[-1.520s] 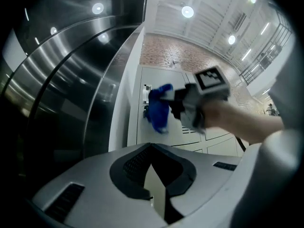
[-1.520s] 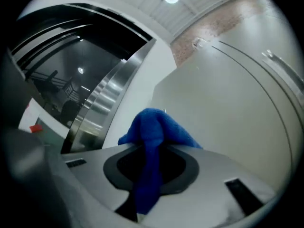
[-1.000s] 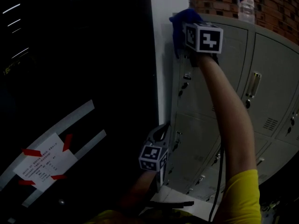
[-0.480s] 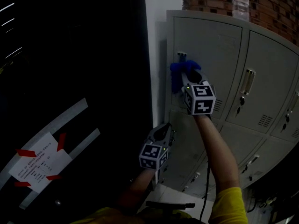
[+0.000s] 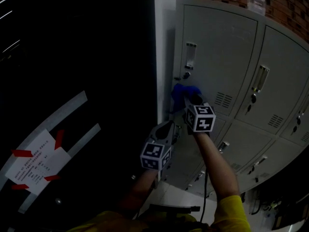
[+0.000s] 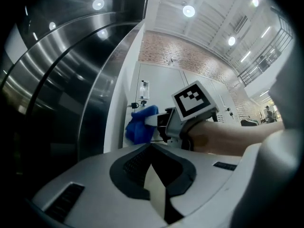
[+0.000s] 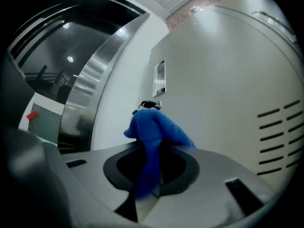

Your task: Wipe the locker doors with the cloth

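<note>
Blue fuzzy cloth (image 5: 179, 92) clenched in right gripper (image 5: 189, 99) jaws, down from door top to lower left of pale grey metal locker door (image 5: 227, 47), pressed just below key lock (image 5: 186, 75), left gripper (image 5: 167, 128) jaws together on nothing, lower beside locker edge, lockers all closed.

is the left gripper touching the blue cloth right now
Apart. The left gripper view shows the left hand-held gripper shut on nothing, with open space between it and the blue cloth, which the right hand-held gripper pinches farther ahead.
</note>
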{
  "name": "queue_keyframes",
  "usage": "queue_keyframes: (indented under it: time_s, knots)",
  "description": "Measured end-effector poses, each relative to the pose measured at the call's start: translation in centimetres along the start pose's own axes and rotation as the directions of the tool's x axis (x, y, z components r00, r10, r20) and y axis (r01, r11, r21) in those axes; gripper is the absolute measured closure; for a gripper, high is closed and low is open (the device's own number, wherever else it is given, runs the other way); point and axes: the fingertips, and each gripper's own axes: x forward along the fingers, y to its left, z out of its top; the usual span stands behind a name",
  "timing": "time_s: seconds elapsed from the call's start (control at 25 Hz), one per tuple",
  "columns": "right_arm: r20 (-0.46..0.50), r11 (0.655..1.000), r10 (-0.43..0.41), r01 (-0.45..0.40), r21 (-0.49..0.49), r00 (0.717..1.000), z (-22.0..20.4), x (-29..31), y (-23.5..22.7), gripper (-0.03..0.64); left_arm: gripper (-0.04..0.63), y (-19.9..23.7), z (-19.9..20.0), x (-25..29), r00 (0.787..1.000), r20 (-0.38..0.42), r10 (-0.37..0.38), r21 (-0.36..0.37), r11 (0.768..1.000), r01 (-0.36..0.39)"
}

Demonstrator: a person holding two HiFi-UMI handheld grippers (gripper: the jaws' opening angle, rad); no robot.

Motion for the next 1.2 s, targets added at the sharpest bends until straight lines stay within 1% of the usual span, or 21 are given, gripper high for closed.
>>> queue_keyframes:
  time_s: [0.08, 0.16, 0.28, 0.36, 0.44, 0.52, 0.6, 0.68, 0.76, 0.84, 0.96, 1.04, 1.2]
  knots:
    - [0.001, 0.999, -0.021, 0.021, -0.035, 1.0, -0.4, 0.4, 0.0, 0.545, 0.598, 0.1, -0.4, -0.1, 1.0, -0.005, 0.004, -0.008, 1.0, -0.004]
    - [-0.018, 0.999, -0.029, 0.029, -0.041, 0.999, -1.7, 0.2, 0.1, 0.543, 0.597, 0.4, -0.7, -0.1, 1.0, -0.01, 0.009, -0.013, 1.0, -0.009]
    - [-0.089, 0.999, -0.03, 0.029, -0.014, 0.996, -7.6, -0.8, 0.2, 0.545, 0.597, 0.6, -1.2, -0.2, 1.0, -0.016, 0.012, -0.011, 1.0, -0.012]
    - [-0.082, 1.0, -0.024, 0.025, 0.007, 0.996, -11.4, -2.6, 0.6, 0.545, 0.598, 0.6, -2.0, -0.5, 0.999, -0.032, 0.011, -0.008, 1.0, -0.011]
    - [-0.046, 0.999, -0.019, 0.021, 0.037, 0.999, -13.3, -5.5, 1.3, 0.545, 0.597, 0.6, -3.2, -0.8, 0.999, -0.053, 0.006, -0.019, 1.0, -0.007]
    - [0.004, 0.998, -0.022, 0.022, 0.054, 1.0, -13.3, -9.5, 2.0, 0.543, 0.598, 0.6, -4.2, -1.3, 0.998, -0.063, -0.001, -0.033, 0.999, -0.001]
    - [0.041, 0.998, -0.048, 0.045, 0.052, 0.998, -12.7, -14.6, 2.4, 0.543, 0.598, 0.3, -5.0, -2.1, 0.998, -0.055, -0.016, -0.033, 0.999, 0.014]
    - [0.045, 0.992, -0.111, 0.108, 0.069, 0.993, -13.1, -19.9, 1.6, 0.541, 0.598, -0.3, -5.4, -3.1, 0.998, -0.046, -0.031, -0.021, 0.999, 0.03]
    - [0.033, 0.976, -0.189, 0.184, 0.118, 0.981, -14.3, -24.4, -0.2, 0.541, 0.597, -1.0, -5.8, -4.2, 0.999, -0.041, -0.034, -0.009, 0.999, 0.034]
    - [0.008, 0.96, -0.235, 0.23, 0.159, 0.972, -15.4, -28.2, -1.2, 0.541, 0.597, -2.2, -6.2, -5.6, 0.998, -0.048, -0.038, -0.014, 0.999, 0.037]
    - [-0.018, 0.952, -0.256, 0.256, 0.166, 0.966, -16.4, -33.6, -1.2, 0.541, 0.597, -5.4, -7.0, -8.9, 0.995, -0.077, -0.062, -0.018, 0.998, 0.061]
    - [-0.007, 0.95, -0.271, 0.268, 0.157, 0.963, -16.0, -37.6, -0.6, 0.541, 0.598, -7.9, -7.1, -11.7, 0.993, -0.09, -0.076, -0.002, 0.997, 0.076]
    - [0.039, 0.949, -0.288, 0.28, 0.143, 0.957, -13.9, -47.4, 0.3, 0.541, 0.598, -14.7, -6.5, -17.7, 0.994, -0.067, -0.091, 0.009, 0.996, 0.092]
